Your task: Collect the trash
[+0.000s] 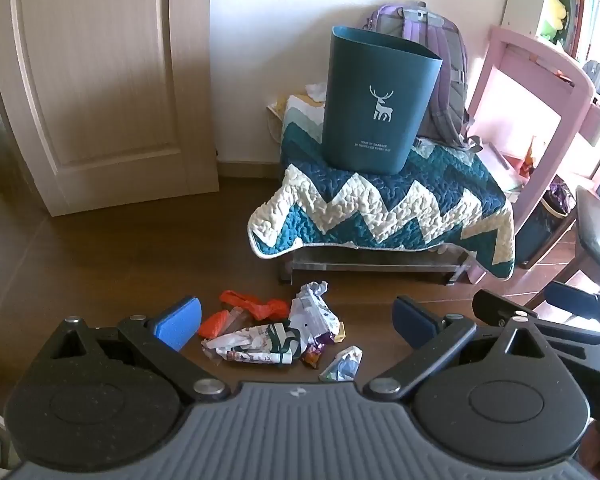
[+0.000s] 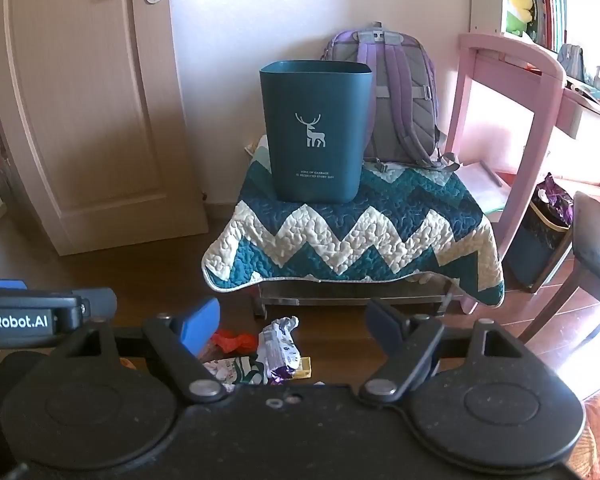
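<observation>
A heap of crumpled wrappers (image 1: 284, 332) lies on the brown floor, with an orange piece (image 1: 256, 306) at its left and a small wrapper (image 1: 342, 364) apart at its right. My left gripper (image 1: 296, 320) hangs open above the heap, nothing between its blue pads. A dark teal bin (image 1: 376, 100) with a white deer stands upright on a quilt-covered stool (image 1: 380, 208). In the right wrist view the wrappers (image 2: 276, 354) lie low between the open, empty fingers of my right gripper (image 2: 292, 328), and the bin (image 2: 316, 132) stands behind them.
A purple backpack (image 2: 396, 96) leans behind the bin. A pink desk frame (image 2: 512, 92) and a dark chair (image 2: 596, 248) stand at the right, a closed door (image 2: 92, 100) at the left. The left gripper's body (image 2: 32, 316) shows at the right wrist view's left edge.
</observation>
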Motion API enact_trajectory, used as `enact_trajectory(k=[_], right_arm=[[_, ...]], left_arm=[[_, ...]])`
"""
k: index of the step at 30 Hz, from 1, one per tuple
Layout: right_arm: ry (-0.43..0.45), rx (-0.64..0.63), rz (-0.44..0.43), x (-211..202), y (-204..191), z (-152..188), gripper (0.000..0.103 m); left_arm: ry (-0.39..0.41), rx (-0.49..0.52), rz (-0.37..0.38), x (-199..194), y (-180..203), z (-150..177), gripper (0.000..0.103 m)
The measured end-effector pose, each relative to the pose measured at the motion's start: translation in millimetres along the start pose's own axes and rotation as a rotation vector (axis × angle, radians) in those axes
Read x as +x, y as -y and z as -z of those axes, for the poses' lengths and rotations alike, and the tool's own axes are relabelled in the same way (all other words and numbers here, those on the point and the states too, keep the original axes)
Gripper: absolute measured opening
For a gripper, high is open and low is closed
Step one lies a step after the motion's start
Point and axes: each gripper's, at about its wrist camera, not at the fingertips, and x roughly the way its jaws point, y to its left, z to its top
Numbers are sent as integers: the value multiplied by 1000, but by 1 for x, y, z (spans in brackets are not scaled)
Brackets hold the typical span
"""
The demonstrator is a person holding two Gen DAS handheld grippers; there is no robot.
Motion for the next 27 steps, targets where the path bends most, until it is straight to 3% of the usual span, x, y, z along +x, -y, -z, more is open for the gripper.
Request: enact_trajectory(k=[27], right_arm=[[12,2,-3,-2,-1,1,80]], left_arm=[[12,-1,-4,-4,-1,-5,102]])
